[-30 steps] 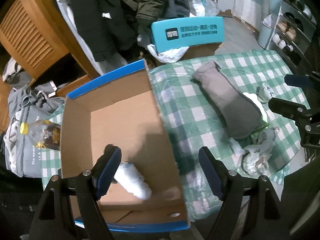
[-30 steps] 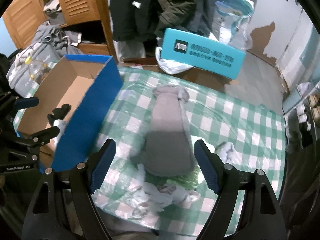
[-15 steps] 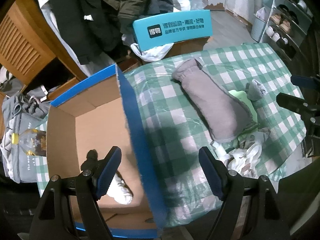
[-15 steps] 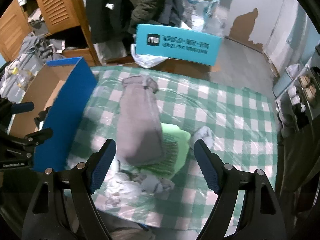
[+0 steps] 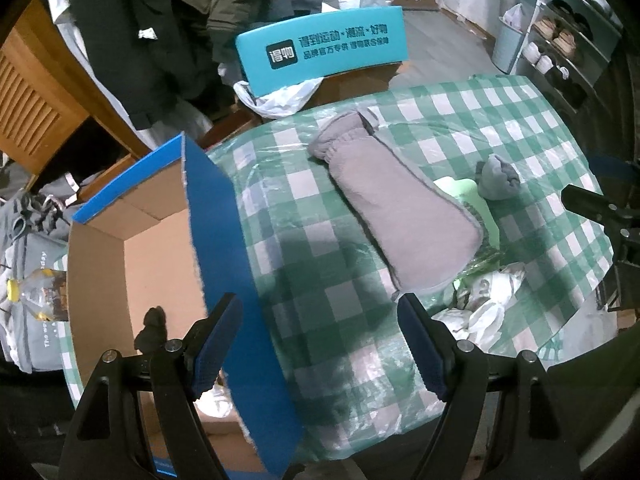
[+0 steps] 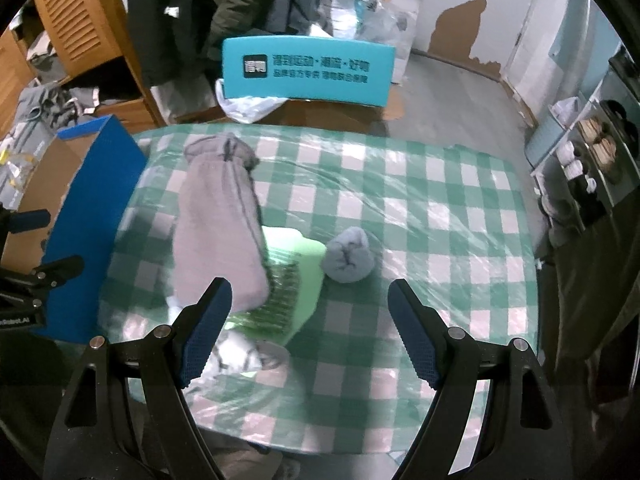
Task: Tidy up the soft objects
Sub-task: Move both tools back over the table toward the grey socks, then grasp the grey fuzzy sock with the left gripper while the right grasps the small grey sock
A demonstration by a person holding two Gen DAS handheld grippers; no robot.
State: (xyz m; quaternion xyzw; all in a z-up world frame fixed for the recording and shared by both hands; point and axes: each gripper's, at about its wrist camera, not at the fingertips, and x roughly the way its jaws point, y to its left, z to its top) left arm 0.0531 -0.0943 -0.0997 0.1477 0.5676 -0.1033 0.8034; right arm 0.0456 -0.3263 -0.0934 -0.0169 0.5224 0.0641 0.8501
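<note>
A cluttered room is showing behind a bench (image 5: pixel 460 120) covered in a green-and-white checked cloth under clear plastic, with dark coats hanging against wooden louvred doors.

In the left wrist view, the left tool (image 5: pixel 320 340) is hanging wide open and gripping nothing, straddling the blue wall of a cardboard box (image 5: pixel 224 280) that is sitting at the bench's edge. Inside the box a dark sock (image 5: pixel 152 328) and something white are lying on the floor. On the cloth, a long grey fleece piece (image 5: pixel 400 216) is lying partly over a green item (image 5: pixel 468 196), a rolled grey sock (image 5: pixel 498 180) is sitting just beside that, and crumpled pale cloths (image 5: pixel 488 300) are bunching near the front edge. A teal box (image 5: pixel 320 52) beyond the bench is carrying a black square logo and white Chinese lettering; the grey bag at far left is showing "The w…", too cut off to read fully.

In the right wrist view, the right tool (image 6: pixel 308 332) is likewise standing wide open and empty, pointing down over the green item (image 6: pixel 304 280), with the rolled grey sock (image 6: pixel 348 256) between its fingers' lines. The other tool's body at the left edge is reading "GenRobot.AI".

The step looks like a reach for the next soft thing after some are already boxed. The next move probably calls for lowering the right tool over the rolled sock, closing, then carrying it across to the box.
</note>
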